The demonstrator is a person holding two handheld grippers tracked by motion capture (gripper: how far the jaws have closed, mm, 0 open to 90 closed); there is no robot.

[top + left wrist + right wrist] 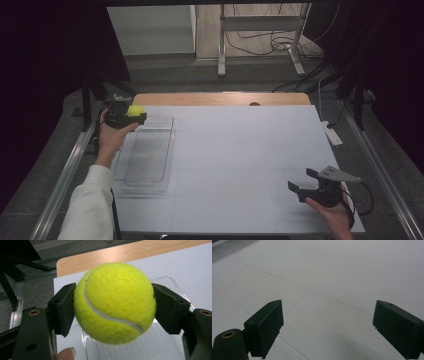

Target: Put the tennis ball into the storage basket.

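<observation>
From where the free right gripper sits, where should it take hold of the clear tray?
Grip the clear tray by its thin raised rim on the right long side, coming from the right with one finger inside the wall. The right gripper is open; the left gripper holds the tennis ball.

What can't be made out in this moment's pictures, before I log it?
- Tray: in the left gripper view, the tennis ball and the jaws cover most of it.
- Left gripper: high view, too small to see its grip on the ball.
- Small dark spot on the table's far wooden edge: high view, too small to identify.
</observation>
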